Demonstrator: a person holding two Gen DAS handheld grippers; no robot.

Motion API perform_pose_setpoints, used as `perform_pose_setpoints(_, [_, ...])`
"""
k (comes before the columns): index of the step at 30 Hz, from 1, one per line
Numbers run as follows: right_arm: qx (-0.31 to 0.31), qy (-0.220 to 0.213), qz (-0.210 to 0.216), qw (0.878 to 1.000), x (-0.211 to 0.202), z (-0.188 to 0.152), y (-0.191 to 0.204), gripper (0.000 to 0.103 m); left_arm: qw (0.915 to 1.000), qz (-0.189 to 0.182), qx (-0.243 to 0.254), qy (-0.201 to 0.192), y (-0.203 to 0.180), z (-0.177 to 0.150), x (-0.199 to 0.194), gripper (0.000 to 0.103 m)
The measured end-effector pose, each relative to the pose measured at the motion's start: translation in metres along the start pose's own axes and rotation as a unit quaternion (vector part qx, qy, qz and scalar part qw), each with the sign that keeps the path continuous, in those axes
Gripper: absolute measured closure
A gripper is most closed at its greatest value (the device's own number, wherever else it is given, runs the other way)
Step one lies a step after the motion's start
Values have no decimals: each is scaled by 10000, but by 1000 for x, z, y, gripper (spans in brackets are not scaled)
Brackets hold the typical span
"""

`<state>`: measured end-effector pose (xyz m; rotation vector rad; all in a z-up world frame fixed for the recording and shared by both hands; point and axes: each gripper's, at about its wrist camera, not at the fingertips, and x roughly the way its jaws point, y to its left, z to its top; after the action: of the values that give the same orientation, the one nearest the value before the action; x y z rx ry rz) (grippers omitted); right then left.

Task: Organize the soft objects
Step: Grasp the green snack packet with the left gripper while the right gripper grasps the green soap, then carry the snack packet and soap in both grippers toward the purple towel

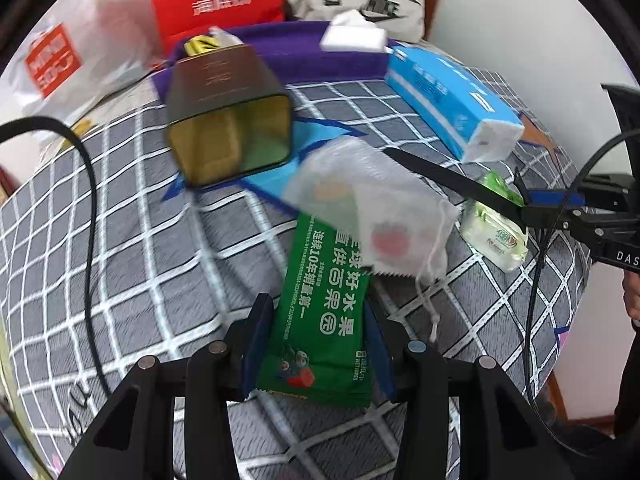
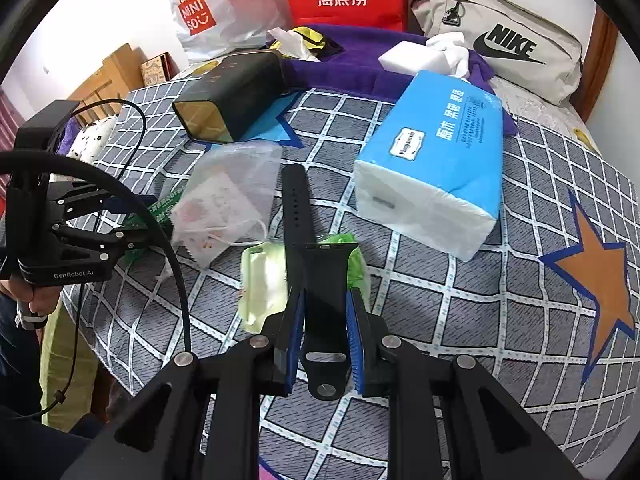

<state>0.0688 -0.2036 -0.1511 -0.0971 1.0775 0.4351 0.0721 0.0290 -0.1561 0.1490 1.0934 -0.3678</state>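
1. Left gripper (image 1: 316, 344) has its blue pads pressed on both sides of a green snack packet (image 1: 320, 312), held above the checked bedsheet (image 1: 120, 240)
2. Right gripper (image 2: 325, 334) is clamped on a black watch strap (image 2: 310, 240), which reaches over a pale green wipes pack (image 2: 260, 284)
3. Mesh pouch (image 2: 228, 200) lies between the two grippers, near a blue tissue pack (image 2: 436, 168) and a dark tin (image 2: 228, 96)

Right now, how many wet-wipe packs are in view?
2. The dark green wet-wipe pack is held in the left hand-held gripper; the light green wet-wipe pack lies on the bed under the black watch strap. More may be hidden.
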Motion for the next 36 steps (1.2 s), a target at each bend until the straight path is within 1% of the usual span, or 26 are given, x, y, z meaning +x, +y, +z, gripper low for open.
perform_pose_setpoints(7, [30,-62,137,9999,-3,0,7,82,9992,158,-360,-118,17,-11,-19,60])
perform_pose_setpoints(13, [-73,-94,210,9997,-6,1,17,82,9975,87,-658,-246,33,-19,-34,60])
perform_pose_setpoints(17, [-43,-155,262,9995,-9,4,18,82,9963,90,-778,-348,38,-19,-40,60])
perform_pose_setpoints(20, [-61,-203,259,9994,-12,8,20,82,9954,71,-861,-418,39,-16,-44,60])
perform_pose_setpoints(26, [-124,-275,297,9991,-16,16,23,82,9948,79,-863,-545,37,-3,-49,60])
perform_pose_setpoints(36, [-83,-416,312,9986,-19,35,13,82,9937,46,-895,-675,38,16,-54,60])
